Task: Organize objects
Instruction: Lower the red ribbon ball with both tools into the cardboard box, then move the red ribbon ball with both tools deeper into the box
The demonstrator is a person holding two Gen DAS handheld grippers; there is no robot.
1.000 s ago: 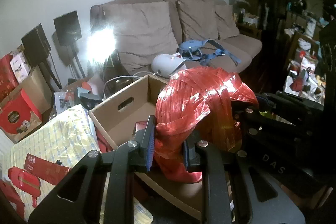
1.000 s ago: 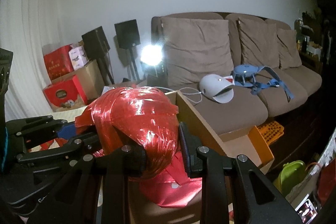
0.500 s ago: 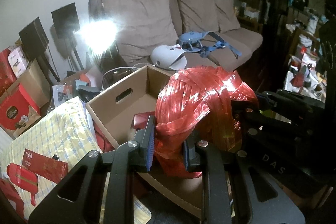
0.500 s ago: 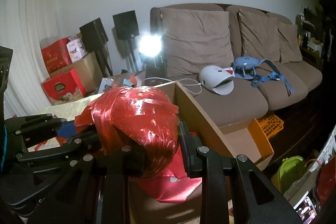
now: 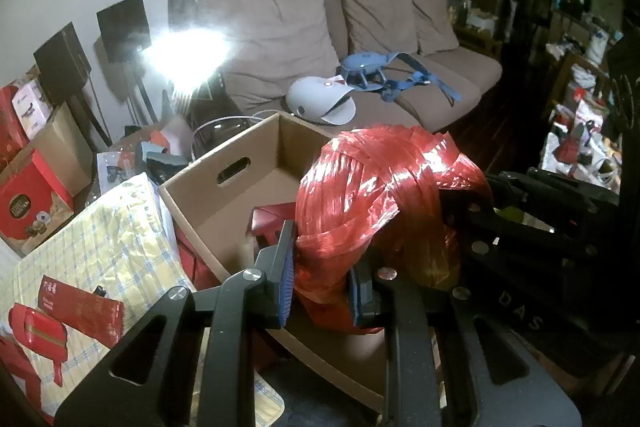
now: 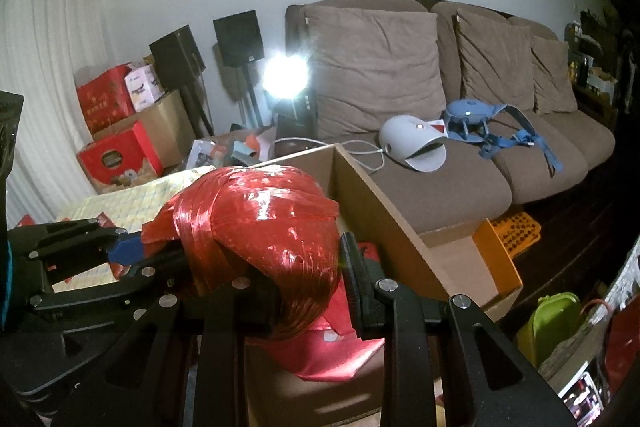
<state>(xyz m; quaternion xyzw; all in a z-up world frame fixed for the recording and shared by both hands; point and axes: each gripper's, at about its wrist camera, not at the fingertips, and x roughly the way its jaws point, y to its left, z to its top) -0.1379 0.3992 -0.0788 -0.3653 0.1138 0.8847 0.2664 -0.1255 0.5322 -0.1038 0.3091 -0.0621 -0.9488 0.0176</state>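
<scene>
A big ball of shiny red plastic twine [image 5: 376, 195] [image 6: 264, 223] hangs over an open cardboard box [image 5: 224, 195] [image 6: 384, 219]. Both grippers pinch it from opposite sides. My left gripper [image 5: 322, 275] is shut on a lower fold of the twine, its blue pads [image 5: 287, 267] pressed into it. My right gripper [image 6: 310, 287] is shut on the ball's other side; it also shows in the left wrist view as a black frame at the right [image 5: 520, 227]. Red items [image 5: 268, 221] [image 6: 332, 347] lie inside the box beneath the ball.
A brown sofa [image 6: 440, 163] stands behind the box with a white dome-shaped device [image 6: 412, 143] and a blue strapped device [image 6: 476, 123] on it. A yellow checked cloth [image 5: 92, 243] with red packets lies left. Red gift boxes [image 6: 116, 155], speakers and a bright lamp [image 6: 286, 83] stand by the wall.
Both views have tilted down a little, so the sofa and wall sit higher in frame and more of the box interior shows. The grip on the twine ball is unchanged.
</scene>
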